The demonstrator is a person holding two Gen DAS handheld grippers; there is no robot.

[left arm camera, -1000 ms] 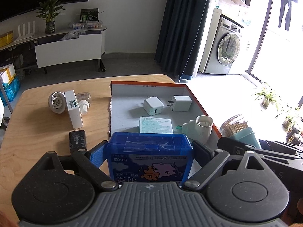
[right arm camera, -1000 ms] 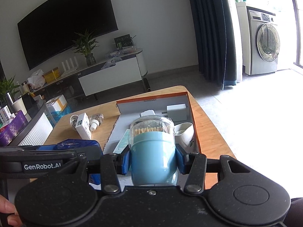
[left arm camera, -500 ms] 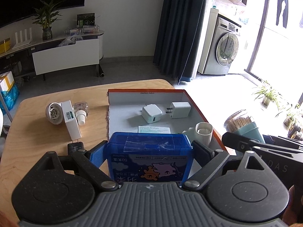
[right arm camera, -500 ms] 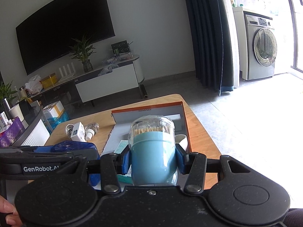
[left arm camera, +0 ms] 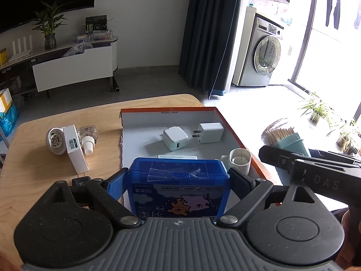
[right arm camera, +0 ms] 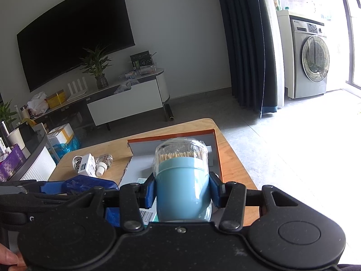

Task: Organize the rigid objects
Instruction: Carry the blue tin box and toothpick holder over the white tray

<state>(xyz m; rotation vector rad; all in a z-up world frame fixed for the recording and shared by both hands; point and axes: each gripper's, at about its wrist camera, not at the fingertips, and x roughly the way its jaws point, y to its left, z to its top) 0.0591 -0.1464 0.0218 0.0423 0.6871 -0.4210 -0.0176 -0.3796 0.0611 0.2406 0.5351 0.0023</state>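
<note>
The blue box [left arm camera: 177,187] hides most of the leaflet [left arm camera: 177,157]. The toothpick jar [right arm camera: 182,180] covers the tray's [right arm camera: 216,151] chargers; its label print is unreadable.

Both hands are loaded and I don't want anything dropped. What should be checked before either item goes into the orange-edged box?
1. Left gripper jaws clamp the blue plastic case: ok.
2. Right gripper jaws clamp the light blue toothpick jar: ok.
3. Jar upright, clear lid on: ok.
4. Orange-edged cardboard box has bare floor near the two white chargers: ok.
5. Room beside the white cup-shaped adapter: cannot tell.
</note>
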